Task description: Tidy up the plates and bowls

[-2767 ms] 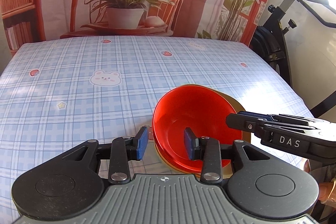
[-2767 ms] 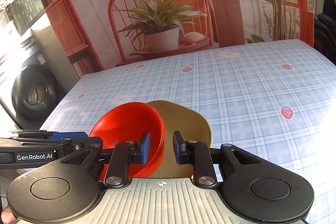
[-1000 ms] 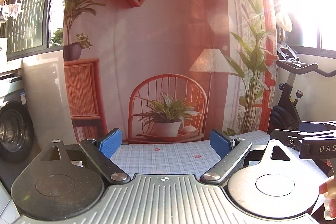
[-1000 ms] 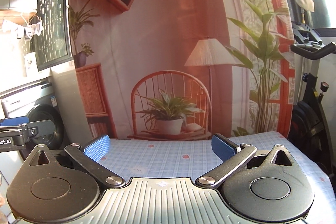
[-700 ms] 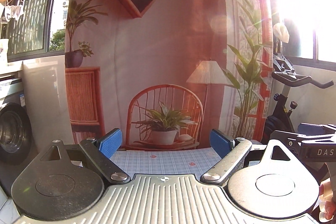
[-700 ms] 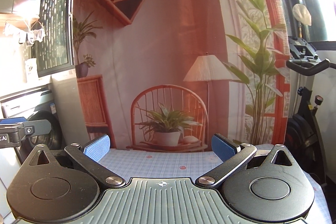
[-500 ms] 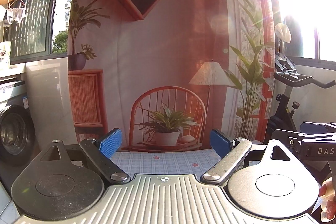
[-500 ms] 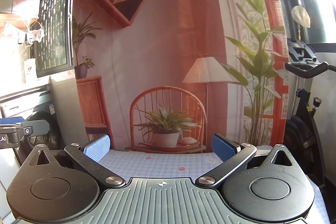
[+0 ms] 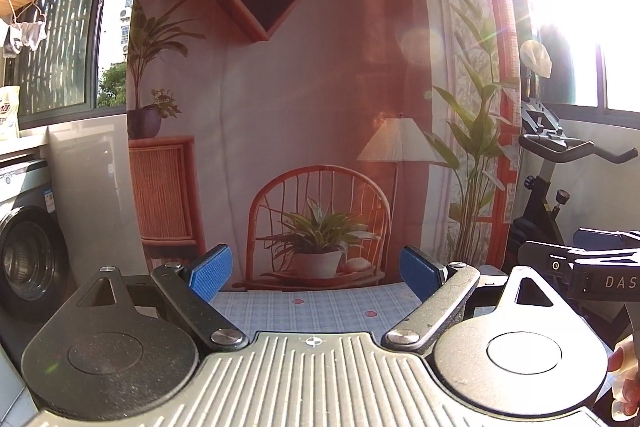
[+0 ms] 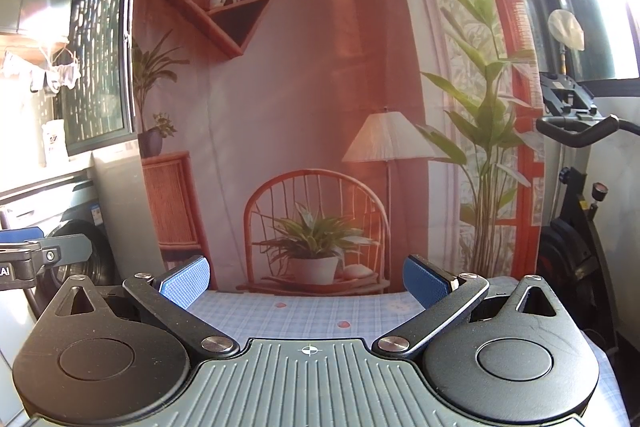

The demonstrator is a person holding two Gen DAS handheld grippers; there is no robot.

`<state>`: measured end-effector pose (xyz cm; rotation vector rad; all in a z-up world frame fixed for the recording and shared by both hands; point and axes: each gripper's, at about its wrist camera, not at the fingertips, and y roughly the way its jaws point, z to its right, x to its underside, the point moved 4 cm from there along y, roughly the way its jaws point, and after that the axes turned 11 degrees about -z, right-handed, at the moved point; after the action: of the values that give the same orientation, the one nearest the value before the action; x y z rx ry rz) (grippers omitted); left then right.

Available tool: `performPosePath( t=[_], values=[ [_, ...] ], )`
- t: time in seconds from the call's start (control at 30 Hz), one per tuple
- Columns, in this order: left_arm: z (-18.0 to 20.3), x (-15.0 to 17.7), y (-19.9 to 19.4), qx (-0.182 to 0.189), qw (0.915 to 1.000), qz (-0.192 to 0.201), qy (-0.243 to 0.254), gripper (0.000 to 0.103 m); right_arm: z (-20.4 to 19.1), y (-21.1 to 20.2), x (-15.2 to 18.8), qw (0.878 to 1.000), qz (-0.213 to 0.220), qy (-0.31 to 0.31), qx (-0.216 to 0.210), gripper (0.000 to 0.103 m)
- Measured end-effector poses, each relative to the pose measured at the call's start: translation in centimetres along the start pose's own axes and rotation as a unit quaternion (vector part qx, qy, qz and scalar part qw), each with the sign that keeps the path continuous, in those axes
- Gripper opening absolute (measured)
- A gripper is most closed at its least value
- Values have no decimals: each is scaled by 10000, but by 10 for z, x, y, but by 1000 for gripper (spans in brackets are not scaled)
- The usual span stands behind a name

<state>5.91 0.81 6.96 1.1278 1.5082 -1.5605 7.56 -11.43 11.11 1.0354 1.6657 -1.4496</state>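
- The left gripper (image 9: 316, 273) has its jaws spread wide and holds nothing; the right gripper (image 10: 308, 277) is likewise agape and empty.
- Both point level, out over the far strip of the checked tablecloth (image 9: 320, 307) toward the printed backdrop (image 9: 304, 107).
- No plates or bowls show in either view; they probably lie below the cameras, hidden by the gripper bodies, so which hand is nearer cannot be told.
- An exercise bike (image 10: 576, 187) stands at the right, partly cut off.
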Motion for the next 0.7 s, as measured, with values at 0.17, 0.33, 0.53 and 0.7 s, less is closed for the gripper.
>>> performPosePath(
  t=[0.17,0.33,0.53,0.7],
  values=[
    [-2,-1,1,11,10000,-12,22,92,0,-1,0,10000,1,4,1,103],
    [-5,-2,3,35,10000,-31,14,92,0,-1,0,10000,-2,2,-2,103],
    [-9,-2,4,54,10000,-50,14,92,1,-1,-1,10000,-9,1,-1,103],
    [-8,-2,4,49,10000,-58,10,92,1,-1,-1,10000,-6,5,3,103]
  ],
)
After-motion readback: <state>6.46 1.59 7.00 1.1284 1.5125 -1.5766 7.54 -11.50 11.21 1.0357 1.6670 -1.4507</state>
